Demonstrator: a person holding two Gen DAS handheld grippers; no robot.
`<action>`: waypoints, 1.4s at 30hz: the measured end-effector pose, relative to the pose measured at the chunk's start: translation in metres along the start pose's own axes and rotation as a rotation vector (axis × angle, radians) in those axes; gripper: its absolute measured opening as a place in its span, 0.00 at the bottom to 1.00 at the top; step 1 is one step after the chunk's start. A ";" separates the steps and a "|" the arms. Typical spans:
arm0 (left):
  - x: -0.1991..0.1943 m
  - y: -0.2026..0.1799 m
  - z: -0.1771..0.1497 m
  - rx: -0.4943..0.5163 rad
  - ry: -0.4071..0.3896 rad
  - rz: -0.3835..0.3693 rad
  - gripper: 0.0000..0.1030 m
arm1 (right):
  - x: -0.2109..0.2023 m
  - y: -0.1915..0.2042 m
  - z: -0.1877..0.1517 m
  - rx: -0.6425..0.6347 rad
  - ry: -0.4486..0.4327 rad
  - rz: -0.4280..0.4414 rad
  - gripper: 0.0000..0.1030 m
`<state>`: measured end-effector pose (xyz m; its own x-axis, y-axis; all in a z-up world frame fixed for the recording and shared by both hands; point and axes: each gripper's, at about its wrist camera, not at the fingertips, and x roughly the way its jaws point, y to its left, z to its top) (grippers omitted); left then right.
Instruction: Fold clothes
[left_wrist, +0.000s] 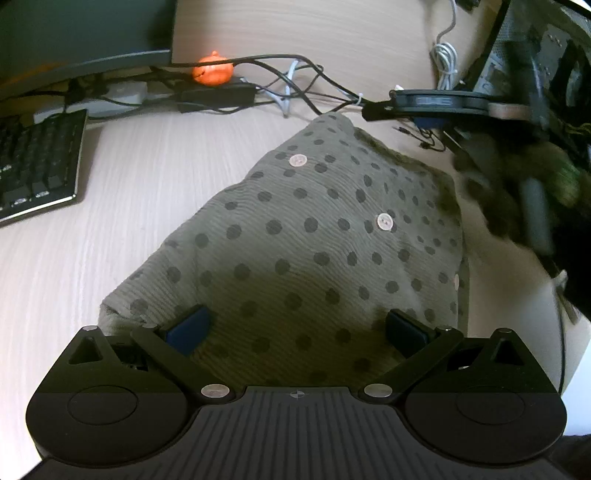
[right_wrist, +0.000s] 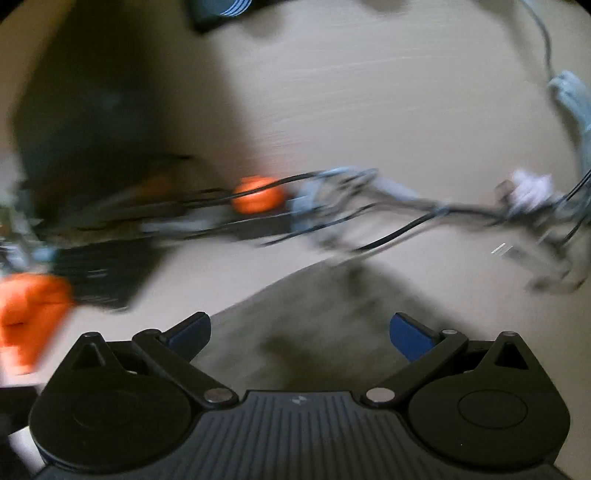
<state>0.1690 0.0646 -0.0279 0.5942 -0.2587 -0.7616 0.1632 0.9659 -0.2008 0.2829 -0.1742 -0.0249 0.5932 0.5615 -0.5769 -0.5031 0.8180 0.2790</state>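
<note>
Both tongs stand released: the left gripper (left_wrist: 298, 328) spread over the dotted olive shirt (left_wrist: 306, 236), the right gripper (right_wrist: 300, 332) above its blurred edge, cables (right_wrist: 369, 206) beyond.

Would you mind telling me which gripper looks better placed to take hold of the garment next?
Left, probably. The left gripper is open right over the dotted garment in a sharp view. The right gripper is also open, but its view is motion-blurred.
</note>
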 end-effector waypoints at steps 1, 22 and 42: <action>-0.005 -0.001 -0.002 -0.005 0.000 0.005 1.00 | -0.005 0.010 -0.008 -0.025 0.007 0.011 1.00; -0.096 0.030 -0.033 -0.264 -0.168 0.169 1.00 | -0.062 0.076 -0.068 -0.403 0.138 0.192 1.00; -0.075 0.029 -0.081 -0.533 -0.070 0.079 1.00 | -0.051 0.085 -0.077 -0.420 0.104 0.200 1.00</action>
<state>0.0654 0.1125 -0.0271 0.6423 -0.1676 -0.7479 -0.2955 0.8462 -0.4433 0.1610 -0.1430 -0.0309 0.4037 0.6700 -0.6231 -0.8241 0.5621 0.0705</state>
